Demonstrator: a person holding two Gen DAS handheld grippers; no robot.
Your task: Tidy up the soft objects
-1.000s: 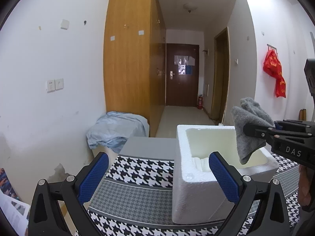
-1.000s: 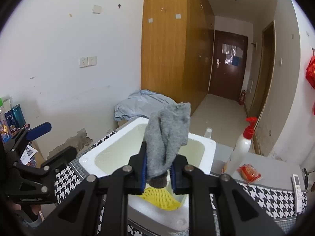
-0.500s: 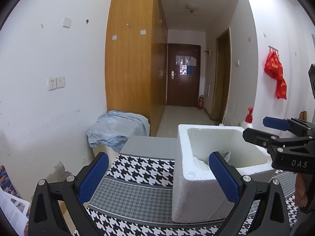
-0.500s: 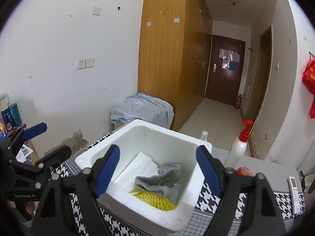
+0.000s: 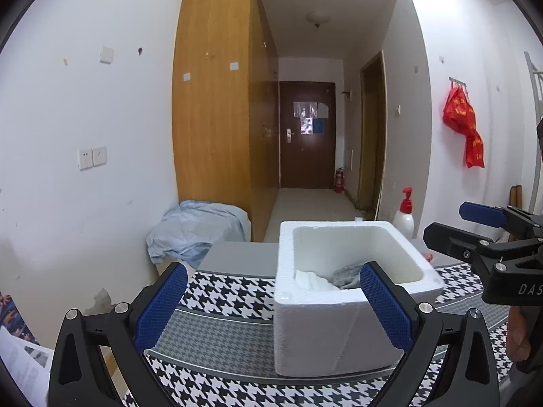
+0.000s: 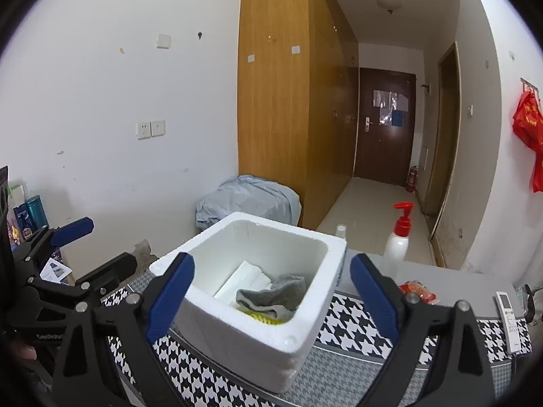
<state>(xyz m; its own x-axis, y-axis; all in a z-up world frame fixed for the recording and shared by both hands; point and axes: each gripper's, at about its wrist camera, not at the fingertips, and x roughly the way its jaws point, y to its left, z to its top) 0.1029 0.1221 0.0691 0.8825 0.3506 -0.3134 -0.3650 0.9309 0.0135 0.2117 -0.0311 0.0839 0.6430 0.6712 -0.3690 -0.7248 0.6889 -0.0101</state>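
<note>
A white foam box [image 6: 298, 325] [image 5: 339, 325] stands on the houndstooth-covered table [image 6: 353, 325]. Inside it lie a grey cloth [image 6: 275, 296] [image 5: 346, 276], a white folded cloth [image 6: 244, 276] [image 5: 310, 279] and a yellow mesh item [image 6: 263, 318] under the grey one. My right gripper [image 6: 271, 295] is open and empty above the box's near side; it also shows in the left wrist view [image 5: 454, 227]. My left gripper [image 5: 273, 305] is open and empty, left of the box, and also shows in the right wrist view [image 6: 91, 244].
A white pump bottle with a red top [image 6: 397, 244] stands behind the box. A red snack packet [image 6: 415, 290] and a white remote [image 6: 509, 315] lie on the table's right. A pale blue covered bundle [image 5: 193, 230] sits by the wardrobe. Papers lie at the left [image 5: 20, 366].
One second ago my right gripper held the grey cloth above the box. It opened, the cloth dropped into the box, and the gripper has drawn back a little. The left gripper stayed open.
</note>
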